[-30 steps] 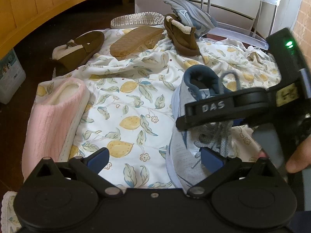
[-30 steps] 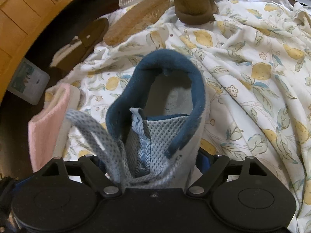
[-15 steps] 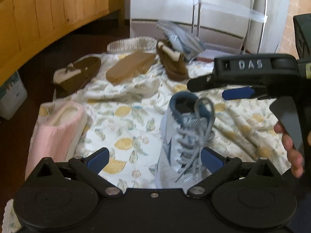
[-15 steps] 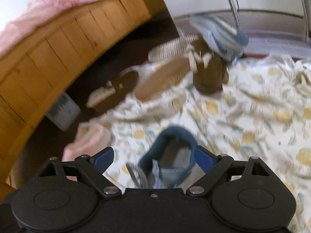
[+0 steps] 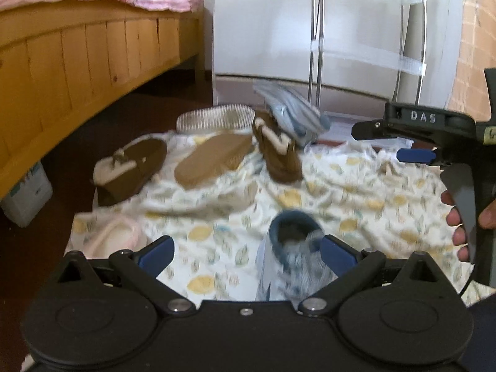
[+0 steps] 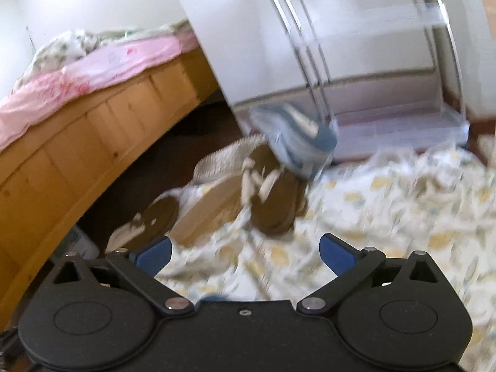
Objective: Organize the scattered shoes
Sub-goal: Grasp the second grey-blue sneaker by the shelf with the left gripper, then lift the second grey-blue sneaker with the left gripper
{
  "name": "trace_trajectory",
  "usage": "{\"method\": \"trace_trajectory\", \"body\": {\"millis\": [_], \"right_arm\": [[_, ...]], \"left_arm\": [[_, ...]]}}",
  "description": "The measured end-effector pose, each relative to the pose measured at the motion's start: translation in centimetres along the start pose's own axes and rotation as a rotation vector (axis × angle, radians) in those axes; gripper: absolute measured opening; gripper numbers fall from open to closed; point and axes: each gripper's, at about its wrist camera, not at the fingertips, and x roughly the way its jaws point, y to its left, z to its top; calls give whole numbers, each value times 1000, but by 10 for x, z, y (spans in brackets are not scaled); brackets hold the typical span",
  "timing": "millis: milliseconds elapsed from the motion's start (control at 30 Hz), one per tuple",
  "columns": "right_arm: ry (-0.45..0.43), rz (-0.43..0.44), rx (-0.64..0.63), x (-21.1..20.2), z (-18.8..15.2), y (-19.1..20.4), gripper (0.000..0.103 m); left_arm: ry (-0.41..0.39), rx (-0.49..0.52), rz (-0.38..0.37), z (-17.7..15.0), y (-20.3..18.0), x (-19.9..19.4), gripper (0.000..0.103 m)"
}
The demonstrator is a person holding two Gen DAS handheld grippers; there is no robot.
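Blurring hides sneaker (image 5: pixel 291 257) laces.

My right gripper (image 6: pixel 245 255), clamped on the blue sneaker (image 5: pixel 291 260) a second ago, now has its jaws opening with nothing between them and sits raised above that sneaker, which stands on the lemon-print sheet (image 5: pixel 356 204). My left gripper (image 5: pixel 246 255) rides higher too.

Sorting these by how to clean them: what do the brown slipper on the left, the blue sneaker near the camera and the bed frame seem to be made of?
Brown slipper: looks like matte suede with a pale fleecy lining at the opening.
Blue sneaker: apparently light woven fabric with a darker padded collar and laces, though blurred.
Bed frame: wood, judging by the honey-coloured planks with knots; it seems smoothly finished.
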Motion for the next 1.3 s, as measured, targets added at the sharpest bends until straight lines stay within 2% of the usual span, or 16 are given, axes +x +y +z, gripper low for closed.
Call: {"method": "trace_trajectory", "body": {"millis": [100, 200, 300, 400, 500, 600, 700, 933, 1100, 1300], "right_arm": [[-62, -86, -90, 2, 16, 2, 103], [-72, -125, -61, 10, 31, -6, 103], [-32, -112, -23, 22, 43, -19, 103], [-42, -126, 13, 34, 51, -34, 103], [-54, -72, 93, 51, 54, -50, 103], [-28, -32, 114, 76, 57, -64, 103], [-43, -77, 93, 96, 55, -77, 103], [3, -138, -116, 150, 52, -102, 103], [18, -149, -201, 175, 39, -123, 103], [30, -166, -174, 196, 26, -150, 103]], "left_arm": [[-27, -32, -22, 15, -1, 6, 102], [-36, -56, -25, 28, -2, 16, 102], [-39, -70, -51, 45, -6, 31, 102], [-54, -69, -39, 57, -11, 46, 102], [-60, -71, -39, 73, -16, 65, 102], [-85, -49, -50, 94, -25, 87, 102], [-91, -32, -81, 118, -36, 120, 102], [-105, -34, -152, 160, -73, 214, 102], [-62, -81, -181, 170, -96, 284, 102], [-60, -106, -168, 172, -116, 339, 102]]}}
